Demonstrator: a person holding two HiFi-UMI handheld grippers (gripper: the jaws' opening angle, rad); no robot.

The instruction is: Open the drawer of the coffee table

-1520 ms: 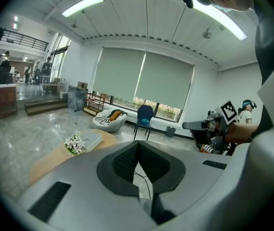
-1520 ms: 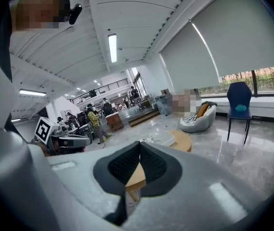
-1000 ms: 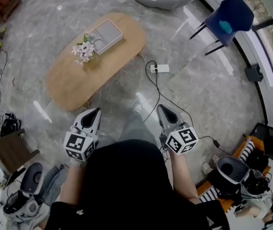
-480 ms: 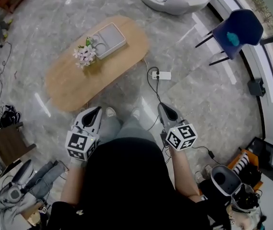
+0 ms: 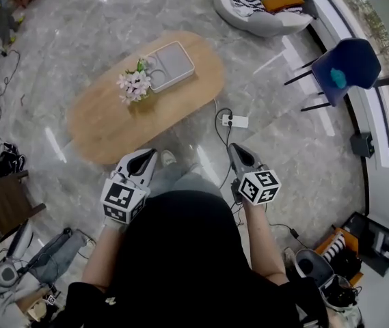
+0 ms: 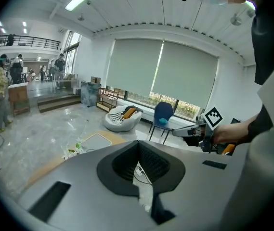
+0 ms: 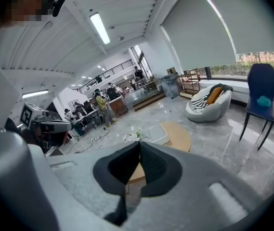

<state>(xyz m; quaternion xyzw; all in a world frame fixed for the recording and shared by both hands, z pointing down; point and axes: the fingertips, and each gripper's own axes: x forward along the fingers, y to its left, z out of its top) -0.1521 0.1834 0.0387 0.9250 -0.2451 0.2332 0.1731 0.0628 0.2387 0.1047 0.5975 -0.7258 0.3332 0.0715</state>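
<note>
**Left gripper [image 5: 150,155] and right gripper [image 5: 236,147] clenched, empty; drawer not reached**

Both sets of jaws were seen pressed together with nothing between them. The coffee table [image 5: 109,125] was placed at 12 o'clock from the left tips and 10 o'clock from the right, apart from both. Flowers [image 5: 134,85] and a tray [image 5: 171,65] were seen on its top. No drawer front or handle could be made out from above. Task was judged at approach stage: nothing done yet, and locating the drawer, gripping and pulling were all left.
</note>
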